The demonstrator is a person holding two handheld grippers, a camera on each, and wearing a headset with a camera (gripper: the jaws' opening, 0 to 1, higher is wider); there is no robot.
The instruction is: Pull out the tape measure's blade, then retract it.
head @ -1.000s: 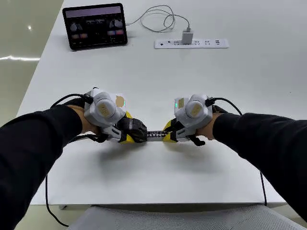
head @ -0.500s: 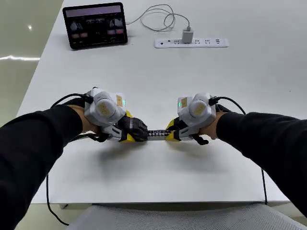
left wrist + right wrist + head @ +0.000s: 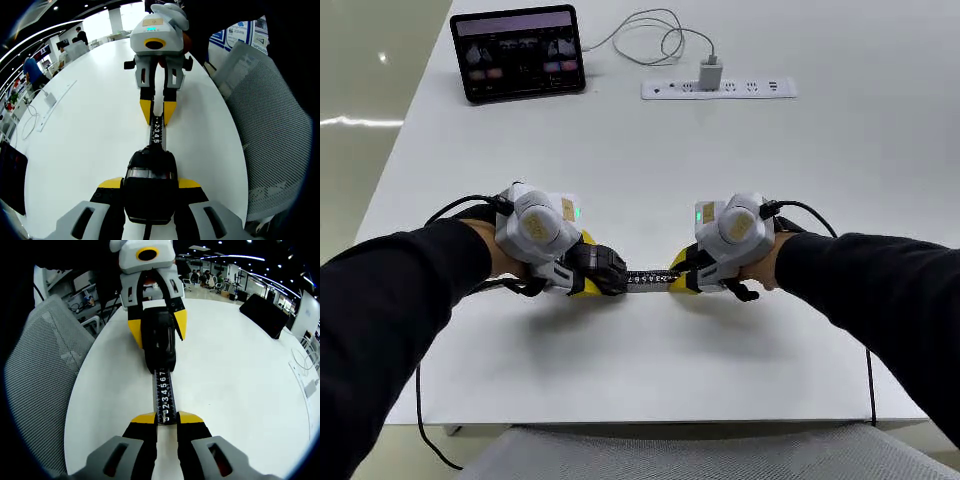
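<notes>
Status: the pull is started, not finished. Your left gripper [image 3: 584,268] has its jaws clamped on the tape measure [image 3: 604,270], with a yellow pad on each flank of the black body. The body sits at about 6 o'clock from the middle of the table [image 3: 770,180], close to the near edge. Your right gripper [image 3: 677,278] is at 3 o'clock of it, jaws pinched narrow on the free end of the blade [image 3: 647,279]. In the right gripper view the blade runs straight from between the tips toward 12 o'clock into the mouth of the body; the left gripper view shows the same line from the other end. Only a short strip is out: just the low printed numerals show between body and tips, and the two grippers are near each other. The blade looks flat and straight, with no twist or kink that I can see. I can't tell whether it touches the table. My read is that step one is at an early stage, and you have free table toward 3 o'clock to draw more out. The retract step is not begun, so all of it is left. The lock state on the body is too small to tell. The tablet [image 3: 518,53] at 11 o'clock and the power strip [image 3: 720,90] at 12 to 1 o'clock are well apart from the work.
</notes>
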